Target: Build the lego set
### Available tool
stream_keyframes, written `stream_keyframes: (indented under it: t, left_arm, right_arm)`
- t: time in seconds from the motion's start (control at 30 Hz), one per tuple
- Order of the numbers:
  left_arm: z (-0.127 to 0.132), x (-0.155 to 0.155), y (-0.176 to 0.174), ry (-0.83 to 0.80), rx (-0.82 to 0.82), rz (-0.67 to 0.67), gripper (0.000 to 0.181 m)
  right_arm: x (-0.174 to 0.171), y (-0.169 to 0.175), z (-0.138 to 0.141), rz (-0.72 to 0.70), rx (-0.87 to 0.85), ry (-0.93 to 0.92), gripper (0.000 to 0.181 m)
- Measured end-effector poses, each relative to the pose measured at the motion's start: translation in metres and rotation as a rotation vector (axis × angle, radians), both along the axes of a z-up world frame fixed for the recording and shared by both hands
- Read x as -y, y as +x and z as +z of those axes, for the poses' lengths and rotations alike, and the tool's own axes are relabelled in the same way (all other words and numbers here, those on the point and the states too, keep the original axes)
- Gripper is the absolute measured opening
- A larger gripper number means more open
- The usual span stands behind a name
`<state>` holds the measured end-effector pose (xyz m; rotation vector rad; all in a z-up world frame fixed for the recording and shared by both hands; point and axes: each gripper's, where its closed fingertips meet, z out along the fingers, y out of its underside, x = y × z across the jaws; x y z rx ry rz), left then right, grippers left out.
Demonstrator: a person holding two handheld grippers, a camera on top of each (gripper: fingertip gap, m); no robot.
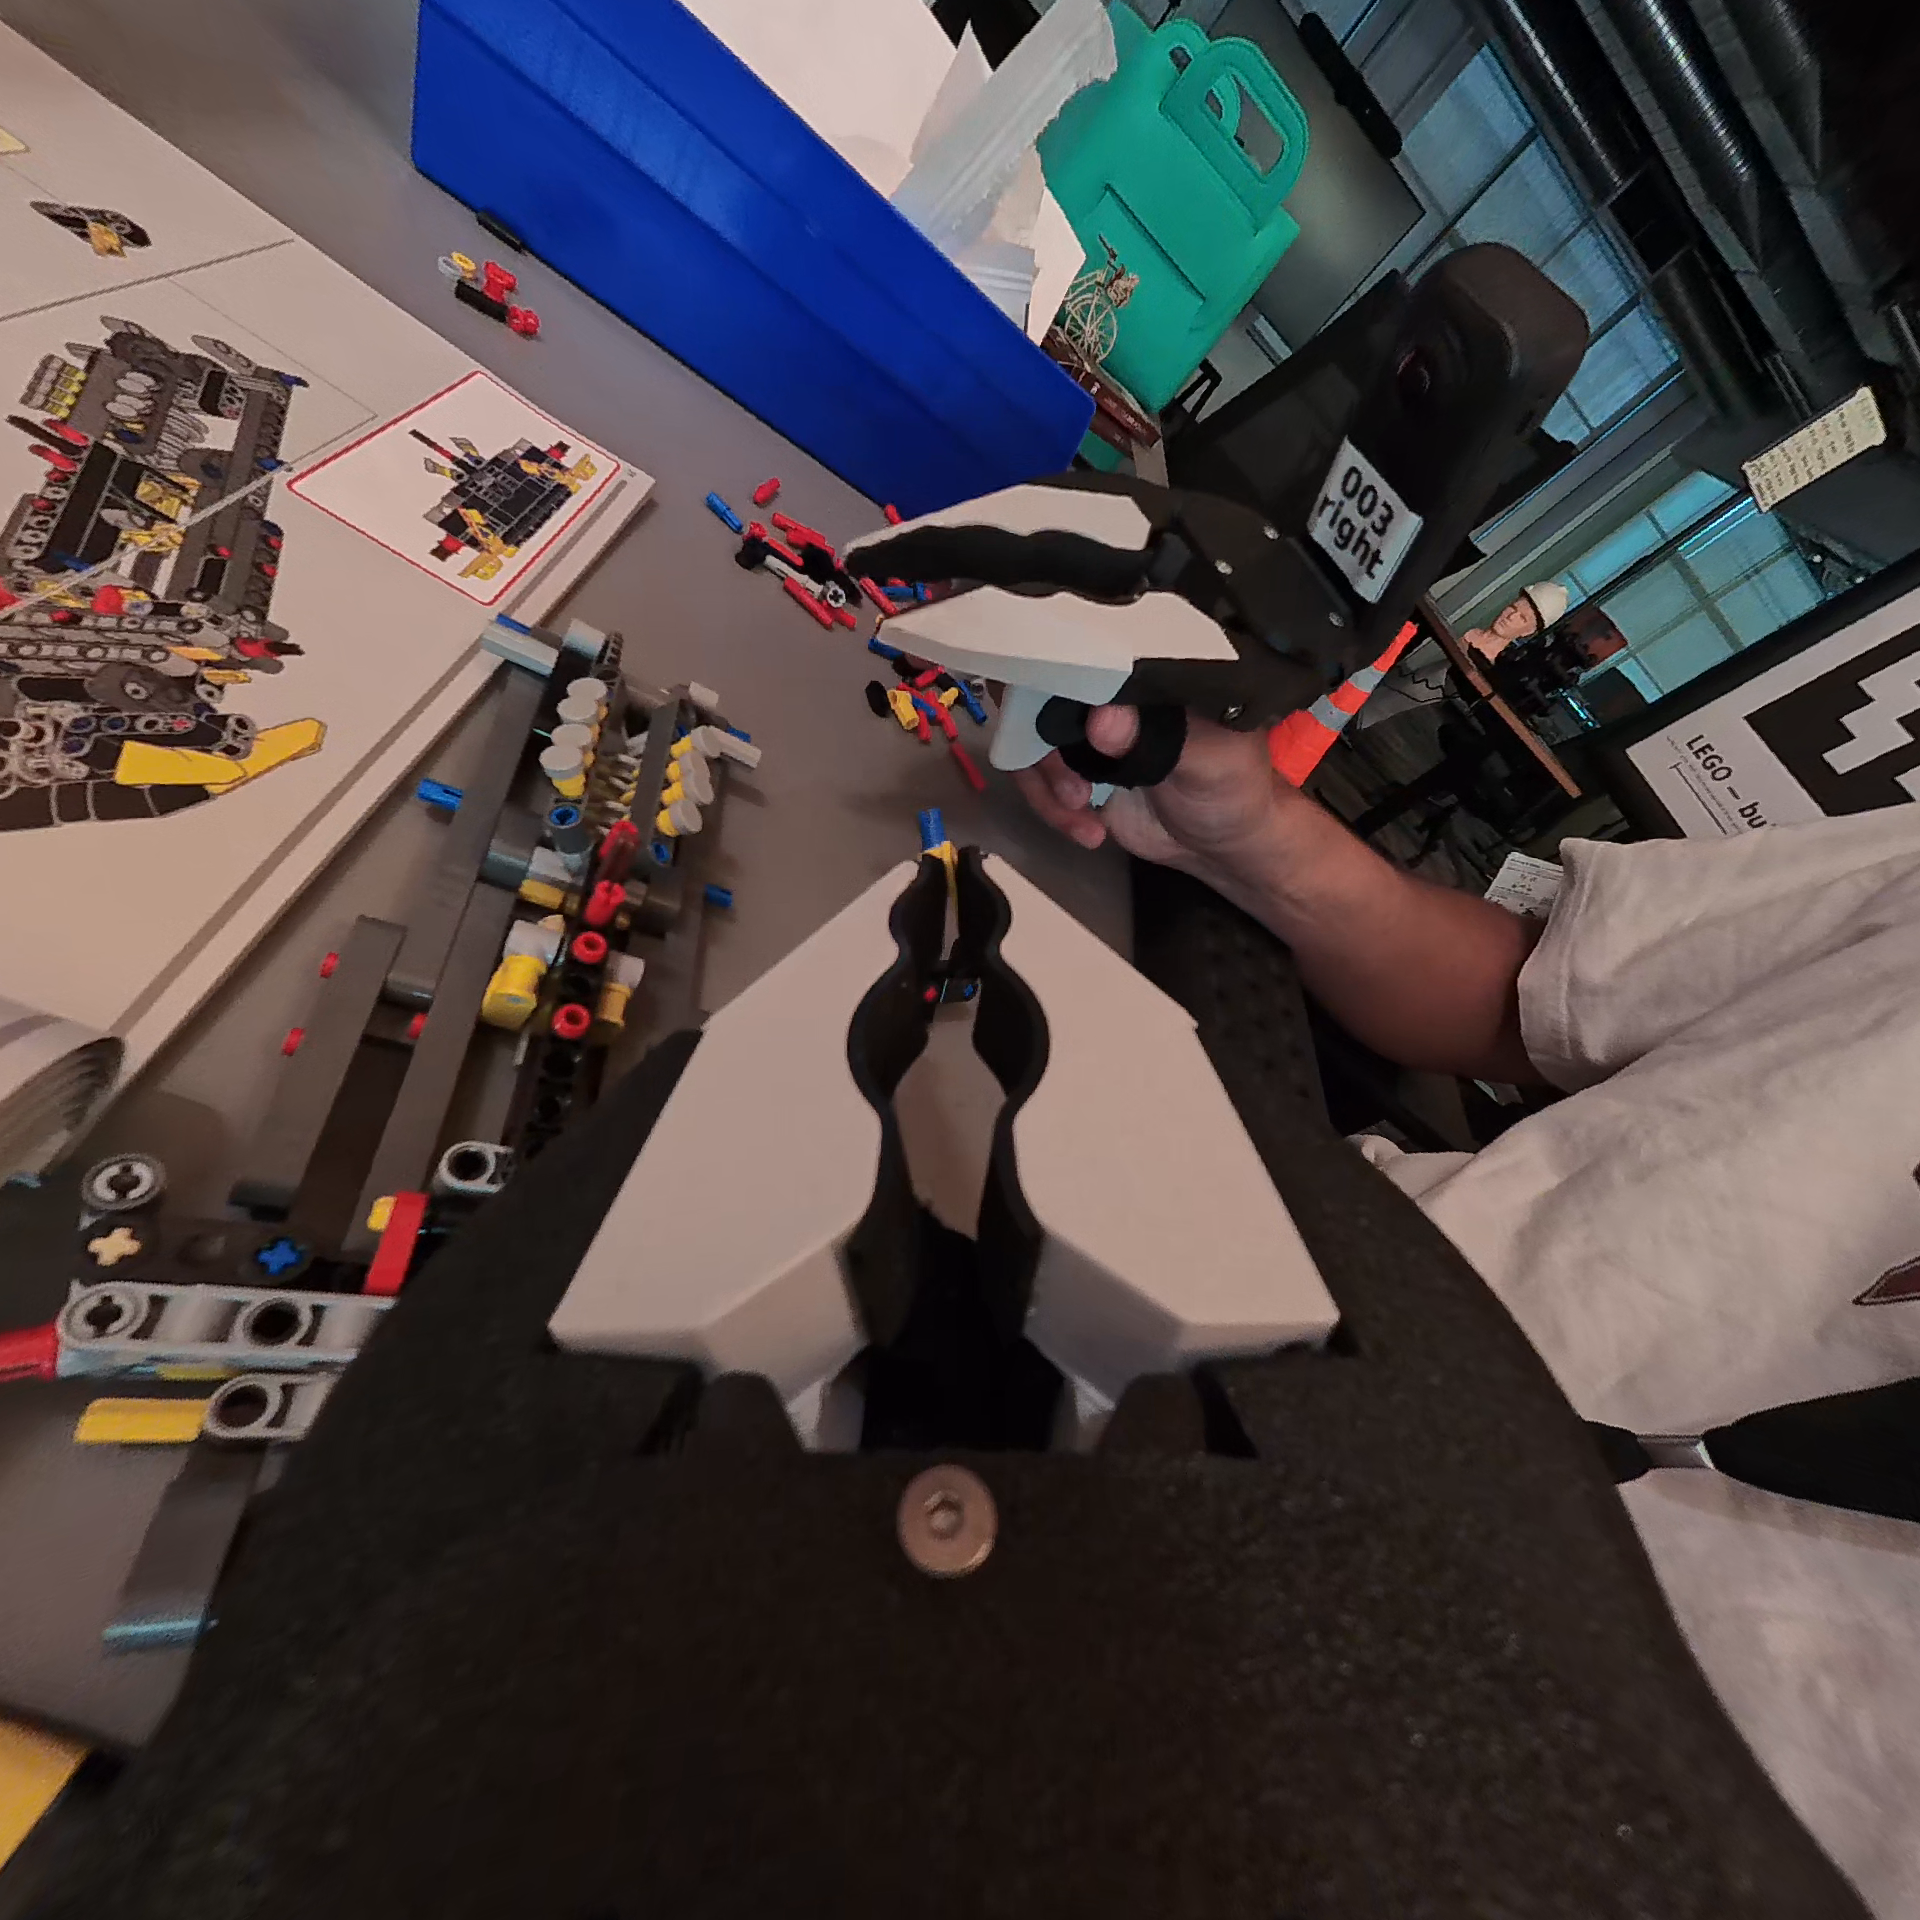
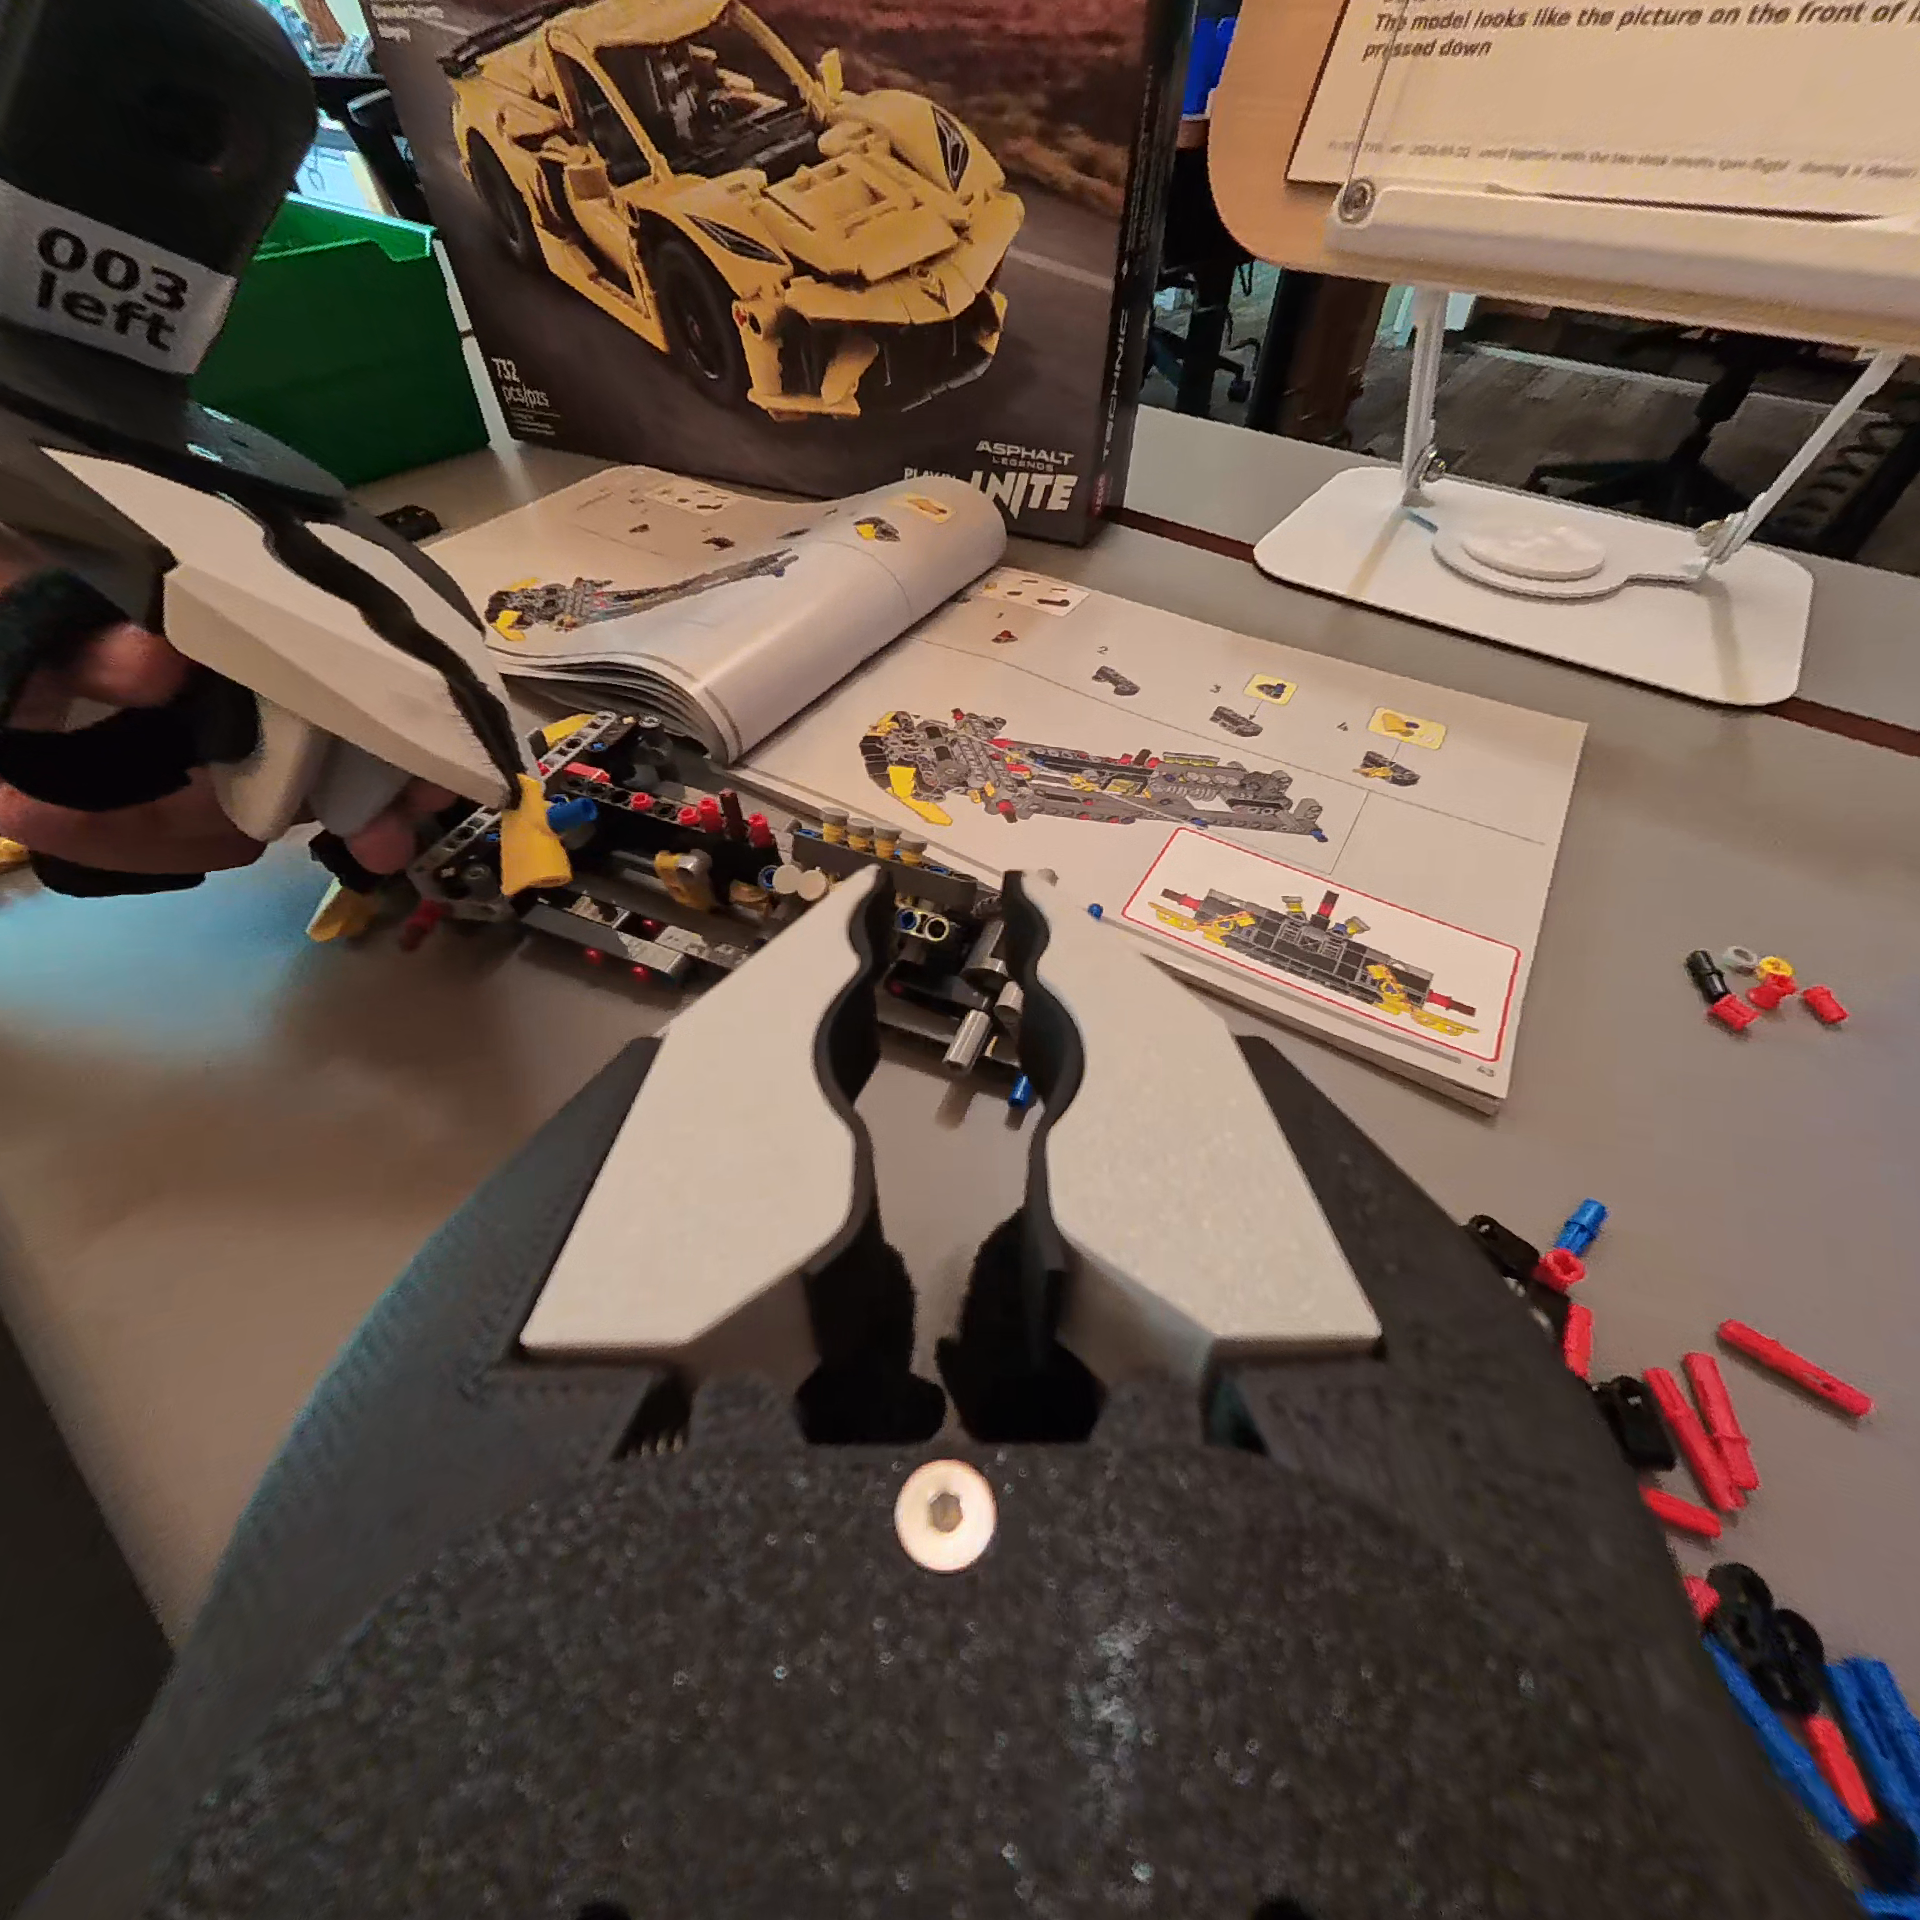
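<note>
A long grey-and-black chassis [image 2: 665,883] lies flat on the table at centre left; above its left end a small yellow piece with a blue pin [image 2: 535,836] hangs pinched.

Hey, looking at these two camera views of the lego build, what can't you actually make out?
- Yellow piece in the left gripper: left wrist view shows only its tip, fingers hide the rest.
- Chassis: its near end sits behind the right gripper in the right wrist view; near parts blurred in the left wrist view.
- Loose pins: cut off by the right edge.
- Manual steps: too small.
</note>
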<state>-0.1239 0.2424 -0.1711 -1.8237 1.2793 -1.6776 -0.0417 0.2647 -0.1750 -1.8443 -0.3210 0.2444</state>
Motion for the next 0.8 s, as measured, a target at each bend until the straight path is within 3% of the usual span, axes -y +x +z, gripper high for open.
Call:
stream_keyframes:
  t: [0.8]
  left_arm:
    - [0.0017, 0.0023, 0.0001, 0.016, 0.006, -0.005, 0.0]
  right_arm:
    - [0.0005, -0.0013, -0.0061, 0.015, -0.03, -0.039, 0.014]
